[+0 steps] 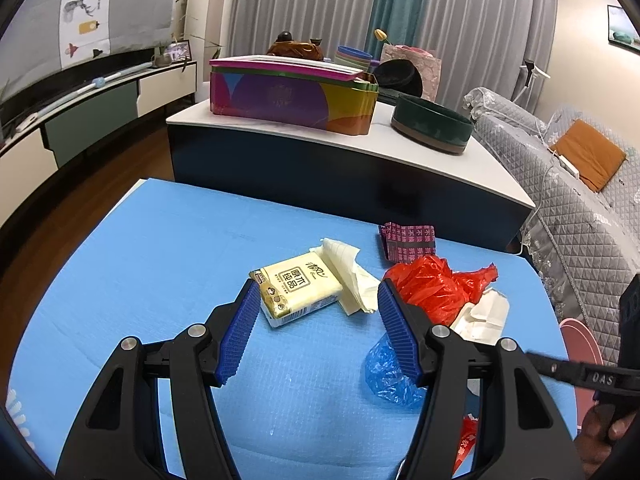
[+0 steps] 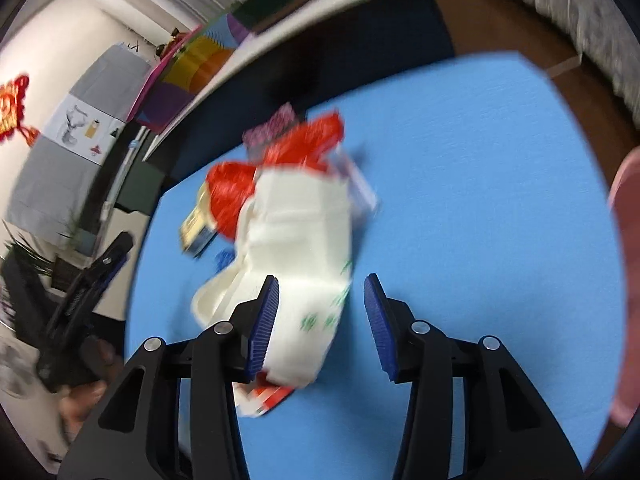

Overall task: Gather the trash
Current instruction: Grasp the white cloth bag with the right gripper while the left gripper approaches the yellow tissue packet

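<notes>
Blue desk (image 1: 160, 240) filled the foreground of a living room, strewn with trash. Angled downward, the left hand-held gripper (image 1: 318, 304) hung spread over a yellow tissue pack (image 1: 300, 292), pinching nothing, a red plastic bag (image 1: 432, 288) beside its right finger. Steeper still, the right hand-held gripper (image 2: 322, 296) stood spread, nothing pinched, over crumpled white paper (image 2: 296, 248).

The counter (image 1: 160, 248) is showing plain sky blue. The tissue pack (image 1: 298, 292) is showing cream with gold print. The plastic bag (image 1: 432, 284) is showing bright red; the wrapper (image 1: 408, 240) is showing a maroon-and-pink block pattern. The crumpled film (image 1: 386, 376) is showing translucent blue. The gripper pads (image 1: 240, 336) are showing ribbed blue on black arms.
</notes>
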A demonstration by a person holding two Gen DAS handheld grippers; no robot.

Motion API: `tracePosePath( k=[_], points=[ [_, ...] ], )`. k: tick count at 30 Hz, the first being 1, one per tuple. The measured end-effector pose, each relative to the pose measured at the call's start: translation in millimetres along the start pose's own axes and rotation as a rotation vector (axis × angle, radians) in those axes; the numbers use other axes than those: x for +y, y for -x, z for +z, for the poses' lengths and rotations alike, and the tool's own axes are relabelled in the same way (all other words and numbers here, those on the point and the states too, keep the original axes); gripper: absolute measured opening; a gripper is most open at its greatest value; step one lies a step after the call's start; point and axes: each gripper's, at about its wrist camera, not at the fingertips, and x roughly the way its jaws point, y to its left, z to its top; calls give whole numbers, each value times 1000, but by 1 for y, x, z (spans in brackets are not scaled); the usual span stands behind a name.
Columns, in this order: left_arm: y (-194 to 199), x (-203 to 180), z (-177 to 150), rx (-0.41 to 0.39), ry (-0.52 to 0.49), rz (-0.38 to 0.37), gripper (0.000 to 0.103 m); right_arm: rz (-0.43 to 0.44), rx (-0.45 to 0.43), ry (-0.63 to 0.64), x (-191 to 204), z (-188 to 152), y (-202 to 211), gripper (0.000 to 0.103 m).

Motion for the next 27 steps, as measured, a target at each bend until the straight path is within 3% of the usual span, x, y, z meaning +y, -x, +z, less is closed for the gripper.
tracePosePath(
  k=[3, 12, 18, 27],
  points=[
    [0, 0, 0, -4, -7, 5, 60, -39, -35, 58, 5, 9, -2, 47],
    [-5, 6, 1, 7, 3, 4, 60, -36, -47, 93, 17, 25, -21, 76],
    [-12, 12, 0, 19, -1, 33, 60, -38, -26, 105, 30, 29, -37, 82],
    [-32, 23, -2, 54, 24, 68, 60, -73, 31, 121, 34, 26, -58, 85]
  ],
)
